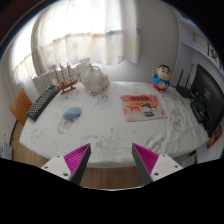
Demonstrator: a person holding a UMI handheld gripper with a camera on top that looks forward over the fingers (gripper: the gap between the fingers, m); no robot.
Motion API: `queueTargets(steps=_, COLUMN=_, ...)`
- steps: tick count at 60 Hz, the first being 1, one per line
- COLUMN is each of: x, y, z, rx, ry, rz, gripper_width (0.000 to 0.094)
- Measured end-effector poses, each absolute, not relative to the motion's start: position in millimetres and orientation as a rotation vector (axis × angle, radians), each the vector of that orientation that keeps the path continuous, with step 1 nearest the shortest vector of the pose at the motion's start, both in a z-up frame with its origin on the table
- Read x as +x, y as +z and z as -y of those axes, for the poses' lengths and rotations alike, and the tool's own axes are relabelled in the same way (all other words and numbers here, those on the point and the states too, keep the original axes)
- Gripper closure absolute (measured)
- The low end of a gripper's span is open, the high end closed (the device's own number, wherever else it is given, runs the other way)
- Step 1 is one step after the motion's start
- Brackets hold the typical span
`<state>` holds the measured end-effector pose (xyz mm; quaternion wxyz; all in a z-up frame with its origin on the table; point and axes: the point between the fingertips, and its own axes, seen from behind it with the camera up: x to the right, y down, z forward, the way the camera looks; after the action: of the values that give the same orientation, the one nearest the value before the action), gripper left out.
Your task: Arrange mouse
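A small pale blue-grey object (70,115), apparently the mouse, lies on the white tablecloth (110,125), left of centre and well beyond my fingers. A red-orange flat pad with a picture (143,106) lies to its right. A dark keyboard (40,101) lies slanted at the left of the table. My gripper (111,160) is open and empty above the table's near wooden edge. The pink pads (76,157) stand wide apart with nothing between them.
A small wooden ship model (67,78) and a white bundle (95,78) stand at the back near the curtained window. A cartoon figure (160,77) stands at the back right. A dark screen (208,96) stands at the right edge. An orange item (20,105) sits at the far left.
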<state>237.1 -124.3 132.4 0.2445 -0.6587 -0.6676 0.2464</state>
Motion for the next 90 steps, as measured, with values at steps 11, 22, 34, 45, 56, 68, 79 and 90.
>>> queueTargets(steps=11, x=246, y=125, z=197, rx=-1.799, ry=0.684, rz=1.866, gripper_width=0.0078)
queueTargets(steps=22, x=254, y=115, z=261, rx=-1.816, ry=0.698, rz=1.886, gripper_width=0.0078)
queueTargets(steps=34, x=245, y=104, z=321, rx=-1.808, ry=0.740, rz=1.870, gripper_width=0.0077)
queueTargets(steps=45, x=220, y=93, z=359, rx=-1.804, ry=0.784, rz=1.838, gripper_width=0.0080)
queueTargets(steps=56, x=177, y=71, z=376, rx=-1.749, ry=0.836, rz=1.791, gripper_width=0.0078)
queueTargets(steps=68, x=120, y=41, z=368, rx=-1.681, ry=0.845, rz=1.709, gripper_width=0.0081)
queueTargets(steps=79, x=82, y=9, z=369, rx=-1.686, ry=0.837, rz=1.720, gripper_width=0.0081)
queueTargets(steps=90, x=47, y=-6, z=368, rx=-1.686, ry=0.836, rz=1.717, gripper_width=0.0080)
